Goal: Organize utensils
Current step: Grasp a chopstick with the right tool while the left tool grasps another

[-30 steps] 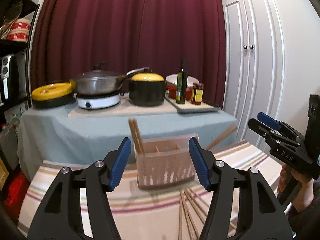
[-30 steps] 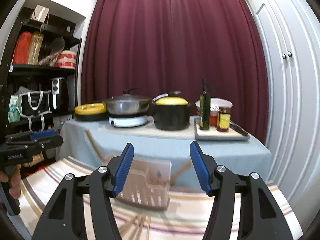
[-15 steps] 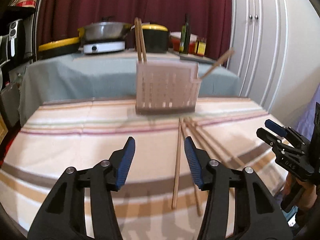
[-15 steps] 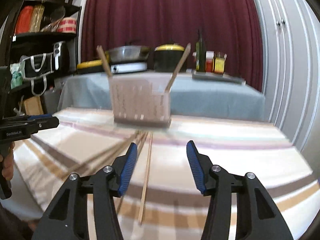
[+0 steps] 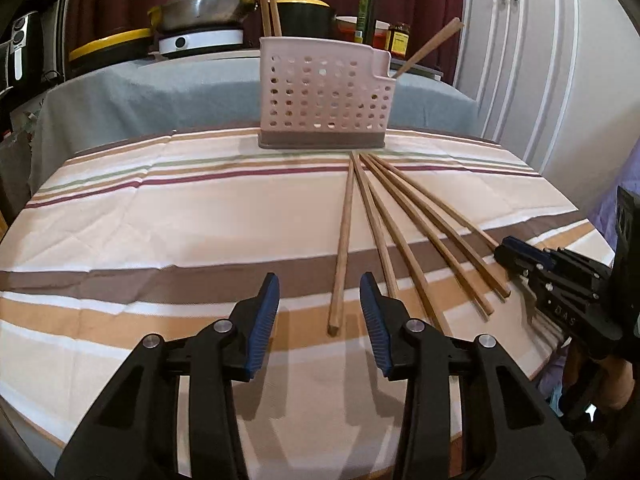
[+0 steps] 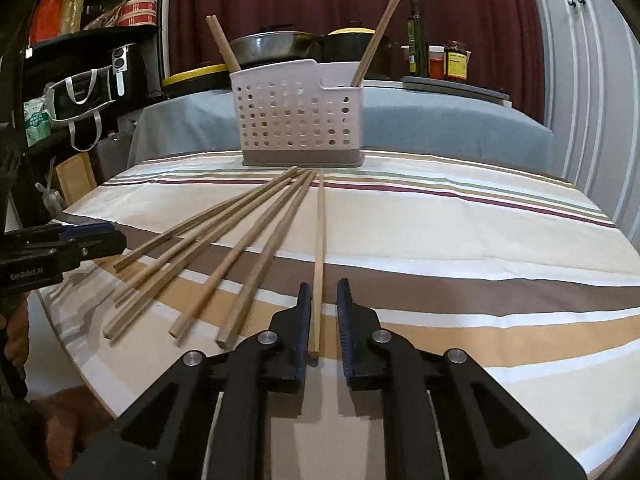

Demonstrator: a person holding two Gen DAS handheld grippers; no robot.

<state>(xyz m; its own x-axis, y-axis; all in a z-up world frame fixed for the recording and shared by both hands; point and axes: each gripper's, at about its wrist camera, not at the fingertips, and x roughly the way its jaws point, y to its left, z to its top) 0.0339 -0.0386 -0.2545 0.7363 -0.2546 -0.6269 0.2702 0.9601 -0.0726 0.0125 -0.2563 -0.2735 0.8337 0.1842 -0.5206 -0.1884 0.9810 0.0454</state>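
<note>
Chopsticks (image 6: 256, 240) are lying fanned across my striped surface (image 6: 460, 240), tips converging near the perforated holder (image 6: 300, 120) at its far edge. My right hand-held gripper (image 6: 320, 304) is straddling the rightmost chopstick (image 6: 319, 260), jaws narrowly apart. My left hand-held gripper (image 5: 319, 300) is hanging wide open over bare cloth beside the fan.

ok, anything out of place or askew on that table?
Yes: six loose chopsticks lie fanned across the striped tablecloth in front of the perforated caddy, which already holds a few leaning sticks. Nothing looks spilled or broken. The right gripper has its jaws around the rightmost stick's near end.
</note>
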